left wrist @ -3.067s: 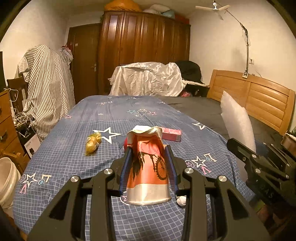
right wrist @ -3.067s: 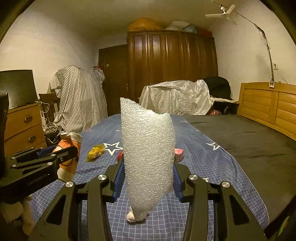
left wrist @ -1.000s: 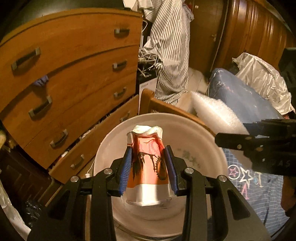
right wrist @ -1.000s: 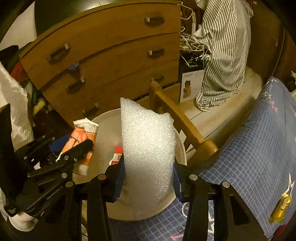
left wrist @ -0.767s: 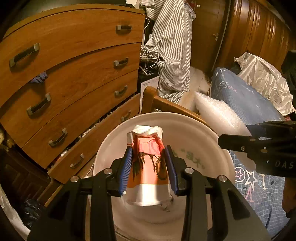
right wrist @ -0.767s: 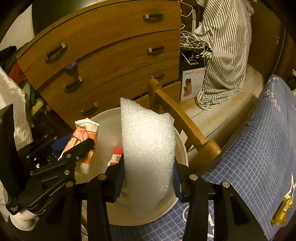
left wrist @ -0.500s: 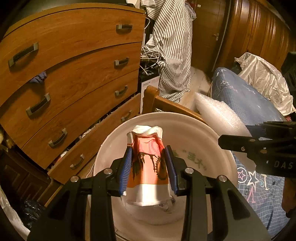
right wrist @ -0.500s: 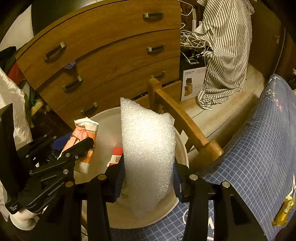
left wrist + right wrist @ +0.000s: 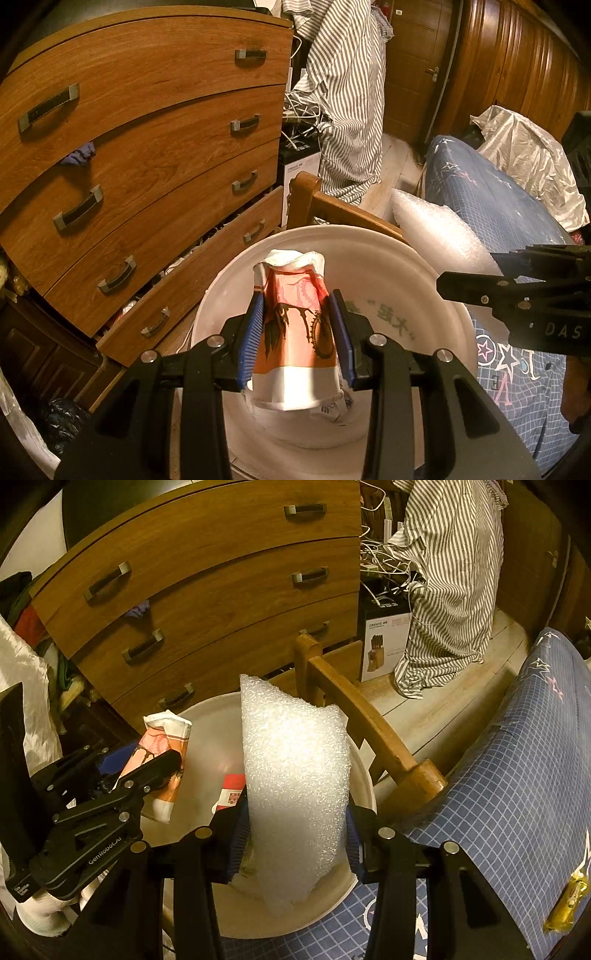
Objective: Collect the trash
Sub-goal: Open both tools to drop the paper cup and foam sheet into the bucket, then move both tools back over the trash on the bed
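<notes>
The paper cup (image 9: 295, 332) hides most of the white bucket (image 9: 424, 280) floor and the trash there.

At your ten o'clock stands a curved brown wooden chest of drawers (image 9: 147, 155) with grey metal handles, its bottom drawer ajar. At one o'clock hangs a grey-and-white striped shirt (image 9: 347, 92), beside a small white printed carton (image 9: 386, 642). A brown wooden chair rail (image 9: 365, 720) crosses centre. At three o'clock lies a blue gridded star-print bedspread (image 9: 517, 775).
</notes>
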`<move>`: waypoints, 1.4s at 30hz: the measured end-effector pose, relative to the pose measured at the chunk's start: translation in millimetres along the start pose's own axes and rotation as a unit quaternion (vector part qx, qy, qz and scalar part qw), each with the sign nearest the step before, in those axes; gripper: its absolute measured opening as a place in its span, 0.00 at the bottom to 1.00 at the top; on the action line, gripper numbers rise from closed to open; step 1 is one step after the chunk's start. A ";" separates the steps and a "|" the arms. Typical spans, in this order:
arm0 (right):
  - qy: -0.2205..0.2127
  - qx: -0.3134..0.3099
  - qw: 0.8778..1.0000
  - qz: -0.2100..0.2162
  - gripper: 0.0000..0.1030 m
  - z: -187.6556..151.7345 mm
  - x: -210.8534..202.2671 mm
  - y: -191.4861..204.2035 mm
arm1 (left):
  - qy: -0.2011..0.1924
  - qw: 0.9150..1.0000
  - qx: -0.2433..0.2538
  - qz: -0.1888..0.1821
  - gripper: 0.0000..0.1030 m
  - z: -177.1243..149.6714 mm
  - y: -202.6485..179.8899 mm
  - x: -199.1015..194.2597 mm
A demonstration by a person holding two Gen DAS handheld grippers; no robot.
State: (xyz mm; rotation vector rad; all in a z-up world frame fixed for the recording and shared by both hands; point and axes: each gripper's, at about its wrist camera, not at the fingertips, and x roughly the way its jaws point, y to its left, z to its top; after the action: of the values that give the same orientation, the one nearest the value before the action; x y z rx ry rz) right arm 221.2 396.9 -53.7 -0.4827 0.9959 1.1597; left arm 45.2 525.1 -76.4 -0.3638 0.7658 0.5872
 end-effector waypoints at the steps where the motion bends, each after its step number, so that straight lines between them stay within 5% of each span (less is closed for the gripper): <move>1: -0.001 -0.001 1.000 0.000 0.45 -0.1 -0.3 -0.8 | 0.000 1.000 0.000 0.000 0.33 -0.5 -0.7 -0.5; 5: -0.003 0.000 1.000 -0.002 0.48 -0.6 -0.8 -1.8 | -0.001 1.000 -0.002 0.008 0.40 0.4 1.9 0.7; 7: -0.011 0.005 1.000 -0.001 0.67 -1.1 -2.9 -3.9 | -0.001 1.000 -0.006 0.024 0.68 1.0 5.0 2.1; 18: -0.035 0.035 0.999 0.018 0.67 -16.7 -28.4 -26.9 | -0.008 0.999 0.003 0.035 0.68 1.3 -2.4 -5.2; 25: -0.084 0.062 0.994 0.021 0.67 -73.9 -83.8 -50.1 | -0.019 0.999 0.035 0.002 0.68 -8.5 -47.9 -20.7; 33: -0.156 0.133 0.975 -0.087 0.67 -245.5 -192.5 -127.9 | -0.022 0.988 0.117 -0.101 0.68 -48.8 -172.1 -33.1; 37: -0.176 0.218 0.949 -0.147 0.67 -353.3 -247.6 -182.3 | -0.010 0.976 0.158 -0.151 0.68 -74.4 -238.0 -34.8; 42: -0.176 0.319 0.892 -0.268 0.67 -499.7 -311.3 -235.4 | 0.015 0.958 0.210 -0.194 0.68 -113.6 -311.9 -36.1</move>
State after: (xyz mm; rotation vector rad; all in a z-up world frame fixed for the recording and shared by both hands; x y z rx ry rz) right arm 219.9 -236.5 -82.7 0.0023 0.7924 0.3561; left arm 155.3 210.5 -95.9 -0.1213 0.8002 0.0425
